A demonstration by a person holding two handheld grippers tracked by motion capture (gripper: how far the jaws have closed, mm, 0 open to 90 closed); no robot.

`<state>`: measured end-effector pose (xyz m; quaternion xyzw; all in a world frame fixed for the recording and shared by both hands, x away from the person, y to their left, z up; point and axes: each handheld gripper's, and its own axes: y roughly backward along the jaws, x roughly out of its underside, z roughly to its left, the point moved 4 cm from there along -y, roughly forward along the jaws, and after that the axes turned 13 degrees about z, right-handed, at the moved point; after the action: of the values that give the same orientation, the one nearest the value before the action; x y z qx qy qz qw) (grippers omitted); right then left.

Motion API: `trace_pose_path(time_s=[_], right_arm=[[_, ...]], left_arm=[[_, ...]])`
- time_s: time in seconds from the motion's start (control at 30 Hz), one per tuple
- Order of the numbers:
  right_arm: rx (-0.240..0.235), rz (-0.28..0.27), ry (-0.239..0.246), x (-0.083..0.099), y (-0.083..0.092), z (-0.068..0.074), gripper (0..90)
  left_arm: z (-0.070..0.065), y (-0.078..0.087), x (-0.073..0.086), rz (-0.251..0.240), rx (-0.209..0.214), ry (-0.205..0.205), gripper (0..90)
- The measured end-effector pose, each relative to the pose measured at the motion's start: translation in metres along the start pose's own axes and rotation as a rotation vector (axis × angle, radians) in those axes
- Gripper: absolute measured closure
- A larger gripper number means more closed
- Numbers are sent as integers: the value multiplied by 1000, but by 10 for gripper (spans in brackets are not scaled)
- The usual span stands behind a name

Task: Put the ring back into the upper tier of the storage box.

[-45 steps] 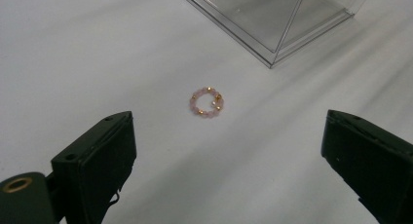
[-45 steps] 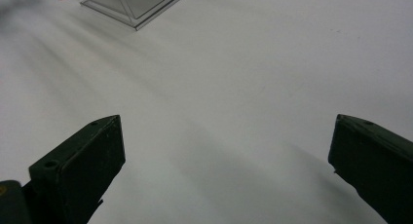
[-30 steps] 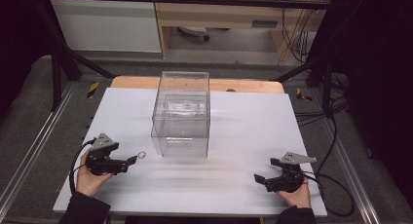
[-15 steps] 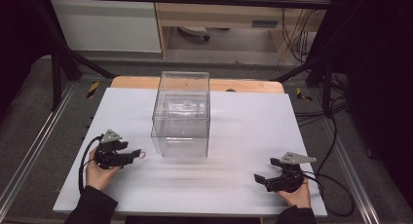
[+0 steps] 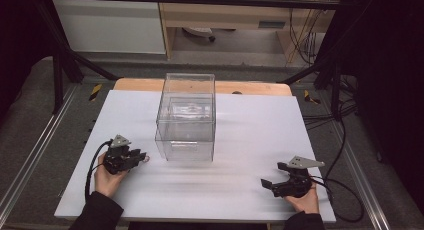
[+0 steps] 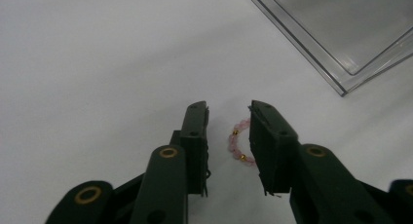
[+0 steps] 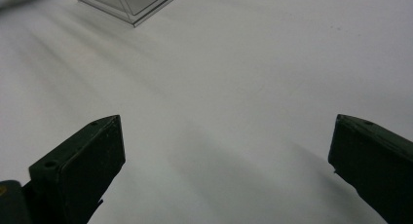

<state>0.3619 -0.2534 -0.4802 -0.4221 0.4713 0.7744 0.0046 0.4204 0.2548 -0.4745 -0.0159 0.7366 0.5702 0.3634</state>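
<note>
My left hand-held gripper (image 6: 229,114) moved toward clear box (image 5: 187,117) | jaws apart, straddling pink bracelet (image 6: 237,142) | right hand-held gripper (image 7: 226,165) wide apart, idle

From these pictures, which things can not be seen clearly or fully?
- Pink bead bracelet, left gripper view: its right part is hidden behind one jaw of the left gripper.
- Same bracelet, high view: too small to make out the beads.
- Clear box, both gripper views: cut off by the top edge.
- Right gripper, its own view: jaws cut off by the bottom and right edges.
</note>
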Motion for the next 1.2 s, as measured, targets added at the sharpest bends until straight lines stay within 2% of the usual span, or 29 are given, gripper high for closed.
trace_pose_path(time_s=[0.1, 0.53, 1.2], right_arm=[[0, 2, 0, 0, 0, 0, 5], [-2, -1, 3, 0, -1, 0, 5], [-3, -1, 0, 0, -1, 0, 5]], left_arm=[[-2, -2, 1, 8, 2, -4, 747], [-4, -5, 1, 8, -30, -15, 845], [-6, -5, 2, 2, -56, -14, 861]])
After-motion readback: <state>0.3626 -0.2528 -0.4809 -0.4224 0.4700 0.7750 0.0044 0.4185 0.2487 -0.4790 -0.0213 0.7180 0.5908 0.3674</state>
